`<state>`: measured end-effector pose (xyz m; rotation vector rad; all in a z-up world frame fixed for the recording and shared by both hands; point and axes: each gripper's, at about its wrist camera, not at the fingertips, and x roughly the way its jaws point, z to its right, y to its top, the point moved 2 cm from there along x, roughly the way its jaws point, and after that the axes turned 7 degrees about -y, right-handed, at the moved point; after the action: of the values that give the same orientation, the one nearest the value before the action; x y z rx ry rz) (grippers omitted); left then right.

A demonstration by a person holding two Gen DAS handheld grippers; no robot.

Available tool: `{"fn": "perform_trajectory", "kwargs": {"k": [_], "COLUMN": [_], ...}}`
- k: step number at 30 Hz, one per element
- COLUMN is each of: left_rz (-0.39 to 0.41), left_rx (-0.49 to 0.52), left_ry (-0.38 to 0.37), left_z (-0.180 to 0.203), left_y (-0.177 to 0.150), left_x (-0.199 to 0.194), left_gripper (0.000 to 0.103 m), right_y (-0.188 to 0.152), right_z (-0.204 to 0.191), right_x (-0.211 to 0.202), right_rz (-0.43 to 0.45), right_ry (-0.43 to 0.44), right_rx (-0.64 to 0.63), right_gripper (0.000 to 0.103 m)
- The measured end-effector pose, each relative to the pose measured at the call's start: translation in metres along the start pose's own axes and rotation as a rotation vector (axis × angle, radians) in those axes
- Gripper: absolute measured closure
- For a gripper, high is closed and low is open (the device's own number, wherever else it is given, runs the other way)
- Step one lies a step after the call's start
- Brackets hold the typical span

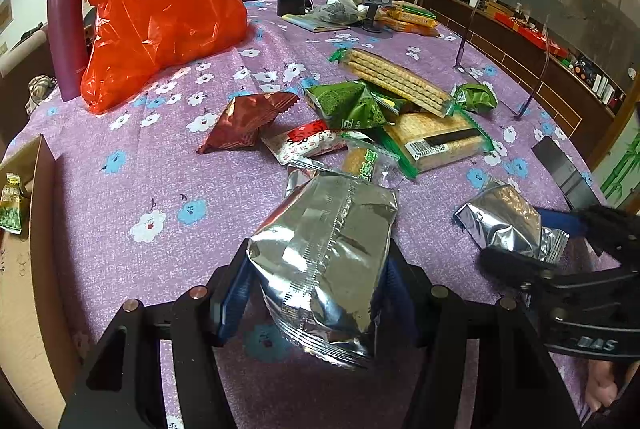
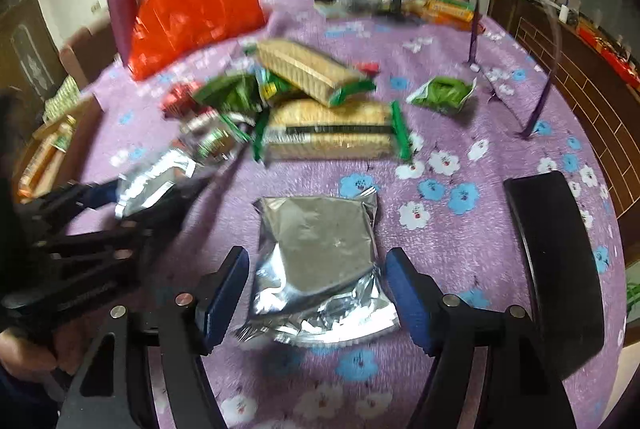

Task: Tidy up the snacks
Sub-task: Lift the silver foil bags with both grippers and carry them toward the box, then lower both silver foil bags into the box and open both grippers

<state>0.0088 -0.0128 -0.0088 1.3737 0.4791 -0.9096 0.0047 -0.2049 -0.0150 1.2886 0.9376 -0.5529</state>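
Observation:
In the left wrist view my left gripper (image 1: 316, 289) is shut on a silver foil snack packet (image 1: 324, 261), which it holds up above the purple flowered tablecloth (image 1: 120, 189). The right wrist view shows that same gripper (image 2: 120, 205) at the left, blurred, with its packet (image 2: 152, 181). My right gripper (image 2: 316, 293) stands open, and a second silver foil packet (image 2: 320, 253) lies flat on the cloth between its blue pads (image 2: 224, 293), which do not press on it. This second packet (image 1: 504, 221) and the right gripper (image 1: 532, 245) also appear at the right of the left wrist view.
A pile of cracker packs (image 1: 400, 81), green packets (image 1: 352, 105) and a dark red packet (image 1: 244, 121) fills mid-table. A red plastic bag (image 1: 160, 17) and a purple flask (image 1: 64, 33) stand at the back left. At the left edge stands a cardboard box (image 1: 40, 189) with snacks. A dark chair back (image 2: 560, 269) is at the right.

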Motion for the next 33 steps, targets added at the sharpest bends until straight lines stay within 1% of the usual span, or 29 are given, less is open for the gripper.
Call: {"fn": "perform_trajectory", "kwargs": {"k": [1,3,9,16,19,23,27,31,33], "left_rz": [0.001,0.003,0.030,0.099,0.137,0.194,0.235,0.248,0.250], "left_rx": [-0.002,-0.004,-0.001,0.003,-0.001,-0.024,-0.071,-0.136,-0.162], "left_ry": [-0.001,-0.001,0.005,0.032,0.048,0.083,0.118,0.158,0.188], "left_z": [0.000,0.000,0.001,0.001,-0.002,-0.013,-0.037,-0.068,-0.085], "left_y": [0.000,0.000,0.001,0.006,0.011,0.015,0.013,0.004,-0.003], "left_x": [0.000,0.000,-0.006,-0.031,-0.049,-0.078,-0.104,-0.125,-0.133], "left_gripper": [0.043,0.043,0.043,0.043,0.042,0.042,0.042,0.042,0.042], "right_y": [0.000,-0.001,0.001,0.028,0.043,0.057,0.057,0.054,0.054], "right_z": [0.000,-0.003,0.004,0.005,0.002,-0.015,-0.043,-0.078,-0.095], "right_x": [-0.001,-0.003,-0.023,-0.078,-0.103,-0.133,-0.127,-0.113,-0.109], "right_rz": [0.012,0.017,0.058,0.189,0.248,0.327,0.309,0.245,0.228], "right_ry": [-0.008,-0.020,-0.004,-0.014,0.000,0.032,0.089,0.186,0.224], "right_rx": [0.001,-0.011,0.028,0.021,0.021,0.004,-0.035,-0.073,-0.096], "right_gripper": [0.034,0.039,0.040,0.040,0.040,0.040,0.040,0.039,0.039]}}
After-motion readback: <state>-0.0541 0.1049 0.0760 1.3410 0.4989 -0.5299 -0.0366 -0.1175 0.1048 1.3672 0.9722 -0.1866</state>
